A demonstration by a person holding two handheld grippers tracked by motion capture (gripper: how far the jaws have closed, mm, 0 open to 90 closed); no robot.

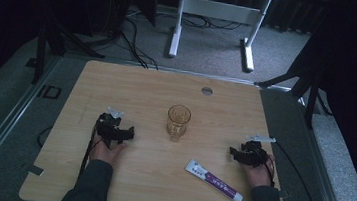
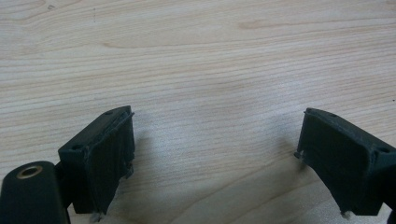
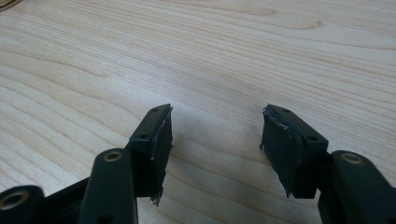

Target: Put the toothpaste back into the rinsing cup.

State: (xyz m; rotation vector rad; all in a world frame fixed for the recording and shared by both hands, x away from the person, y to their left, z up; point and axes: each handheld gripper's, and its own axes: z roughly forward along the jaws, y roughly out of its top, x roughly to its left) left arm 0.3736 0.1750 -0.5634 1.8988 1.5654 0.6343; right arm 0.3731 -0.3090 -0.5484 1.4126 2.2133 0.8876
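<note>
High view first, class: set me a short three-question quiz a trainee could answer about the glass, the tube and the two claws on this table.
1. True or false: the glass stands upright on the table, between the two claws.
2. Which claw is nearer the tube? A) left claw B) right claw
3. Fill in: both claws are ____, with bare wood between their jaws.

Key
1. True; it stands near the middle, apart from both claws.
2. B; the tube lies flat near the front edge, beside the person's right hand.
3. Open; the left gripper view and right gripper view show the jaws spread, holding nothing.
</note>
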